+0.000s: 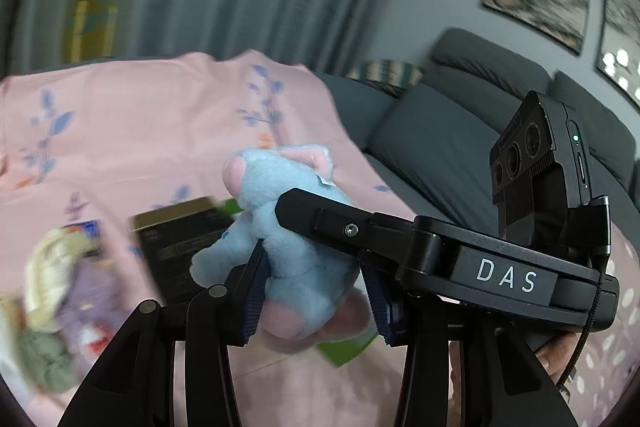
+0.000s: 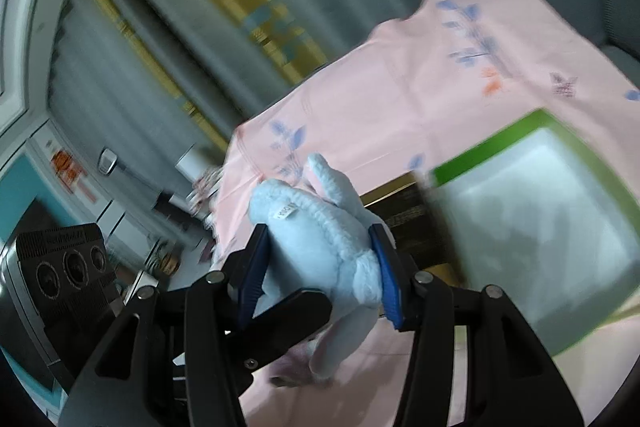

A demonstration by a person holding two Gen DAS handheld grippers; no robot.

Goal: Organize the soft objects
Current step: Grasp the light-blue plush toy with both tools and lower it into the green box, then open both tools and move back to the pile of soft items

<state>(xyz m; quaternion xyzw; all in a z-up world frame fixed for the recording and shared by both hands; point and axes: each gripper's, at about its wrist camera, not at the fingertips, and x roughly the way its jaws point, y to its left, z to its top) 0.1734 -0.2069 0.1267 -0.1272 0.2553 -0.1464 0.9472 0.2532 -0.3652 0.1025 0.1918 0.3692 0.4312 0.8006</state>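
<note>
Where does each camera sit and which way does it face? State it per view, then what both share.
Left wrist view: sits on the left tongs, facing the pink floral cloth and grey sofa; the right tongs reach across, fingers of a hand underneath.
Right wrist view: sits on the right tongs, facing a green-rimmed box and curtains; the left tongs enter lower left.
Shared: the light blue plush toy, cloth.

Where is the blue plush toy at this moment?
The blue plush toy is held between both grippers, the left gripper and right gripper, above the pink cloth.
</note>
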